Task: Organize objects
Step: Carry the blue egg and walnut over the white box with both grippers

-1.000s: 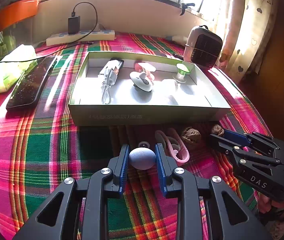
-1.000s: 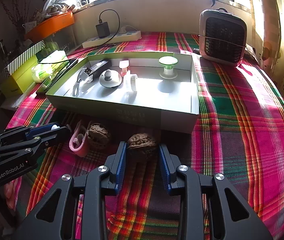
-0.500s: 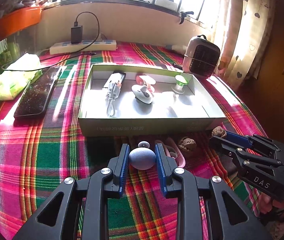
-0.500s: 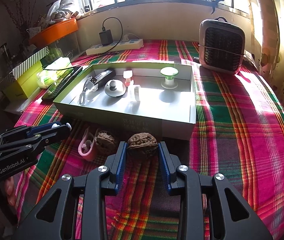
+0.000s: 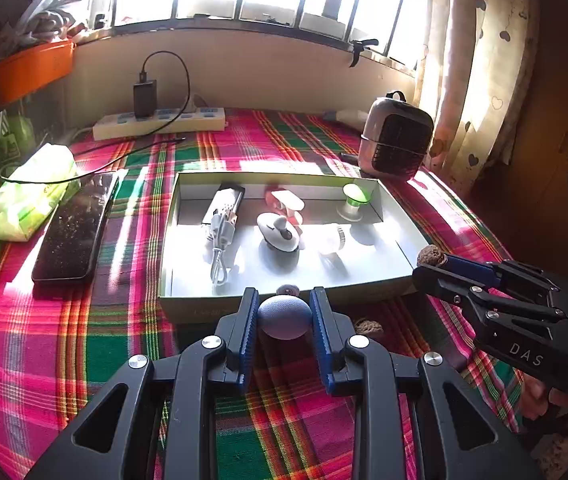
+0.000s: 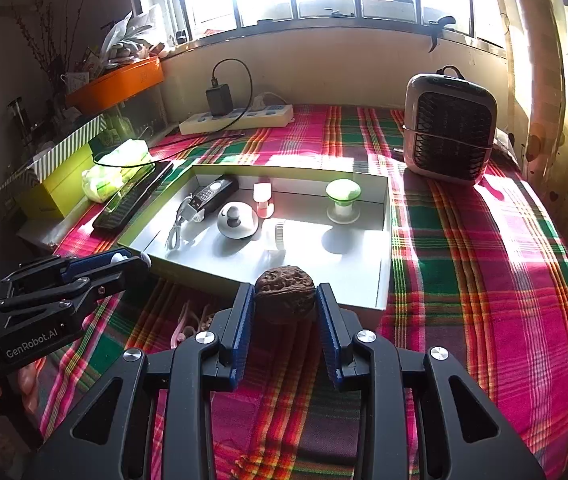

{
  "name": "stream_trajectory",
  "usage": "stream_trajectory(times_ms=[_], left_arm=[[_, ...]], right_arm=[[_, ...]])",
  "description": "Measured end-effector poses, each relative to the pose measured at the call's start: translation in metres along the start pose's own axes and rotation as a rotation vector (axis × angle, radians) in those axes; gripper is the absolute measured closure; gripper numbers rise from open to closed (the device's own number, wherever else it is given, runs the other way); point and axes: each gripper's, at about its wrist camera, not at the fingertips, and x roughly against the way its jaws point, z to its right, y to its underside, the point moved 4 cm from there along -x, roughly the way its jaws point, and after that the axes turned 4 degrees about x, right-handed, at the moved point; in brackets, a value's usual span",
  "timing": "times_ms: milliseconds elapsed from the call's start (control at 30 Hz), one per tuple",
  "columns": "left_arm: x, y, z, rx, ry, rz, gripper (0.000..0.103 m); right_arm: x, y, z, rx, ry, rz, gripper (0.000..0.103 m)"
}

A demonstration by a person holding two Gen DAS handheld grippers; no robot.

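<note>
My left gripper (image 5: 284, 314) is shut on a blue-grey ball (image 5: 284, 317), held above the plaid cloth just before the near wall of the open grey box (image 5: 188, 309). At the right of that view my right gripper (image 5: 424, 266) carries a brown walnut (image 5: 430, 255). In the right wrist view the right gripper (image 6: 284, 300) clamps the walnut (image 6: 284, 296) over the box's near rim (image 6: 382, 280), and the left gripper (image 6: 140, 260) shows at the left. A second walnut (image 5: 368, 326) and a pink clip (image 6: 188, 328) lie on the cloth.
The box holds a black remote (image 5: 224, 204), a white cable (image 5: 218, 256), a white round lid (image 5: 278, 234), a pink item (image 6: 263, 198) and a green-topped stand (image 6: 342, 198). A heater (image 6: 448, 140), power strip (image 5: 160, 122), black keyboard (image 5: 74, 232) and green pack (image 5: 28, 192) surround it.
Both grippers have risen from the cloth with the ball and the walnut still clamped. The box now sits lower and farther off in both views.
</note>
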Motion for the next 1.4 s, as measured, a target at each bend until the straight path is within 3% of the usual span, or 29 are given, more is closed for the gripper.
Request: stream_trajectory(times_ms=[667,1400], left_arm=[[-0.045,-0.026,-0.003,-0.009,-0.014,-0.029,0.079],[-0.079,-0.029,-0.012,-0.002,-0.054,-0.085,0.079]], right_arm=[[-0.051,-0.051,0.02,0.016,0.017,-0.036,0.07],[-0.112,-0.077,0.019,0.041,-0.022,-0.131,0.07]])
